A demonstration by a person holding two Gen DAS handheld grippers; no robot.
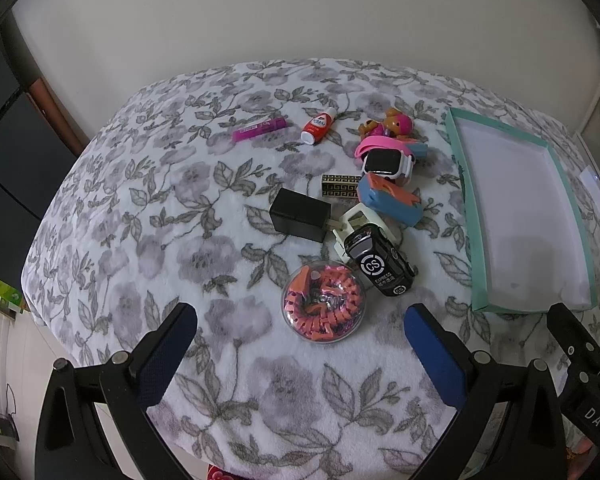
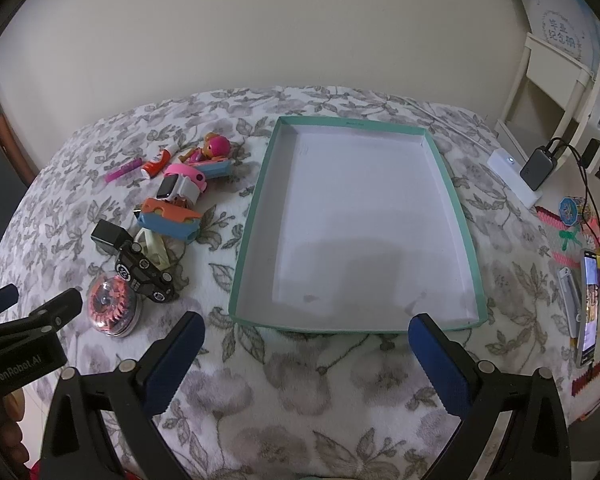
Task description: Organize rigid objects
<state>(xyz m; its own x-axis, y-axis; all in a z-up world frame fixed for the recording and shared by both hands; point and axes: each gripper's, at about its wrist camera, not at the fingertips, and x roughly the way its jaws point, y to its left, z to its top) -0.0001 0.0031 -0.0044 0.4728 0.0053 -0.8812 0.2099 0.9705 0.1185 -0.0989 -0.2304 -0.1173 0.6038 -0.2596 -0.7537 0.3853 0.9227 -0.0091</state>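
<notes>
A teal box lid [image 2: 252,216] with a white inside lies on the flowered cloth; it also shows at the right in the left wrist view [image 1: 460,160]. Left of it lie small things: a clear ball with orange coils [image 1: 324,304], a black toy car [image 1: 380,262], a black charger [image 1: 300,214], a blue-orange block [image 1: 390,198], a pink smartwatch [image 1: 386,160], a bear figure [image 1: 392,122], a red-white bottle [image 1: 318,125] and a purple stick [image 1: 260,129]. My left gripper [image 1: 300,348] is open just before the ball. My right gripper [image 2: 306,356] is open before the lid's near edge.
A cream wall rises behind the table. At the right edge lie a white power strip [image 2: 512,176] with a black adapter [image 2: 538,168], a phone [image 2: 588,308], cables and small clutter. A white shelf [image 2: 548,92] stands beyond. A gold-black patterned box [image 1: 340,186] lies by the charger.
</notes>
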